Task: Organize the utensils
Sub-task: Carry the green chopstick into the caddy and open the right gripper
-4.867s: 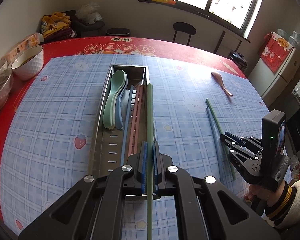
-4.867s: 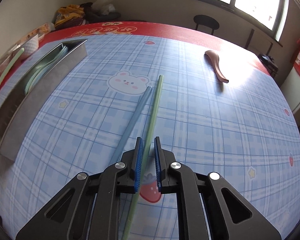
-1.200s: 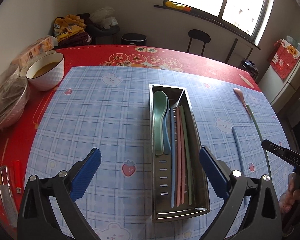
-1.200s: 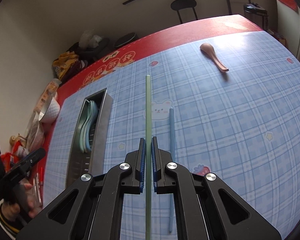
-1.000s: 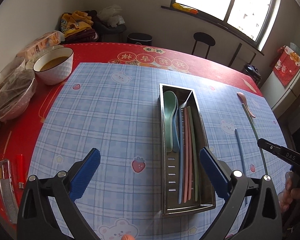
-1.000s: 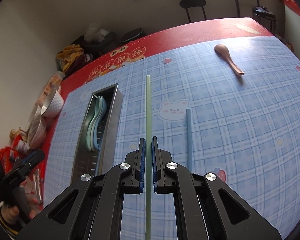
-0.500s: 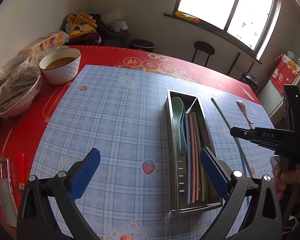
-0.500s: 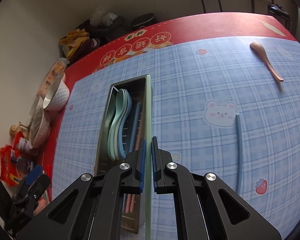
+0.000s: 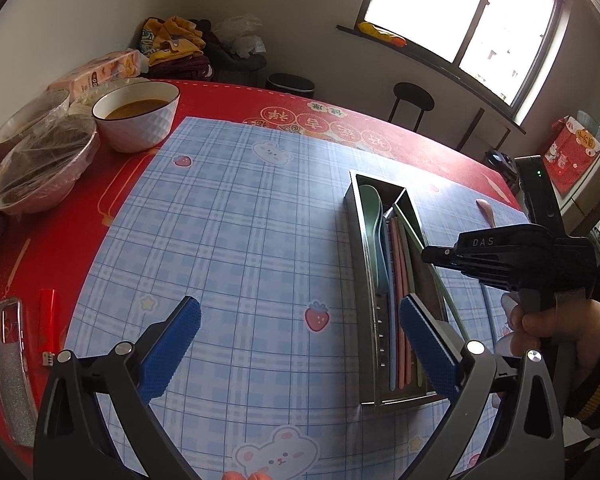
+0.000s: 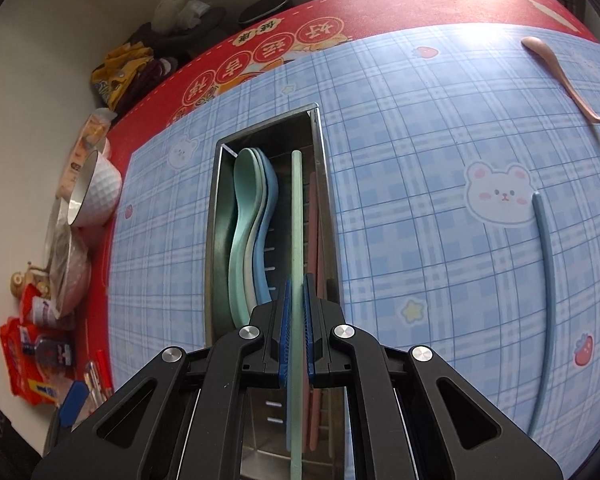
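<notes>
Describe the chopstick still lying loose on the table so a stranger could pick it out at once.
Start at the metal utensil tray on the blue plaid mat. On the mat between the tray and the pink spoon, beside the bear print, lies the blue chopstick. It is the only chopstick outside the tray, unlike the green chopstick the right gripper holds.

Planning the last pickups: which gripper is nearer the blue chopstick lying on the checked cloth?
Right. The right gripper, holding a green chopstick over the metal tray, is beside the blue chopstick; the open left gripper is beyond the tray.
</notes>
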Available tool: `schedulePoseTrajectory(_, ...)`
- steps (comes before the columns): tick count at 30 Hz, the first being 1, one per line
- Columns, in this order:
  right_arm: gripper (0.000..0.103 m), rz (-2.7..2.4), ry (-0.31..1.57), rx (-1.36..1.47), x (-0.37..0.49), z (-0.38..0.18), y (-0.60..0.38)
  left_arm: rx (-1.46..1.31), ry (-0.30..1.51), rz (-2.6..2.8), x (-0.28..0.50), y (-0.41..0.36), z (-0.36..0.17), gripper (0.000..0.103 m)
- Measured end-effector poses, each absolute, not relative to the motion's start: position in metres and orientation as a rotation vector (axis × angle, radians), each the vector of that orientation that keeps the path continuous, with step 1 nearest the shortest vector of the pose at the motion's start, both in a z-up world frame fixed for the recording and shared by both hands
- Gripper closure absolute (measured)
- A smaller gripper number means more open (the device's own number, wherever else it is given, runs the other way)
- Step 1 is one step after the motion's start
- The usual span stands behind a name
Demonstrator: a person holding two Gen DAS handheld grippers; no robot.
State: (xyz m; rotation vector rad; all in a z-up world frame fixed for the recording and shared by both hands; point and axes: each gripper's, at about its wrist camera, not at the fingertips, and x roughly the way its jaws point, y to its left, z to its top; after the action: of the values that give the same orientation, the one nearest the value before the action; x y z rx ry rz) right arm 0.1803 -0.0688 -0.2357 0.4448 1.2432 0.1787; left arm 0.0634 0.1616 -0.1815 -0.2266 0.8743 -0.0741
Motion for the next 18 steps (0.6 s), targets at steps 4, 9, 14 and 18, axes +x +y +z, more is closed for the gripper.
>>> schedulePoseTrajectory(4,0.097,0.158,1.258,0.476,0.182,-0.241,-0.069,-0.228,0.878,-0.061,0.061,0.165,-0.182,0.006)
schedulePoseTrajectory(9,0.097,0.163,1.282,0.500,0.181,-0.246,-0.069,-0.228,0.879,-0.054,0.060,0.166,-0.182,0.006)
schedulePoseTrajectory(14,0.095,0.190,1.301,0.520,0.178,-0.247,-0.069,-0.228,0.881,-0.058,0.062,0.163,-0.182,0.006)
schedulePoseTrajectory(18,0.095,0.202,1.277,0.518,0.173,-0.239,-0.073,-0.225,0.879,-0.070,0.063,0.157,-0.180,0.006)
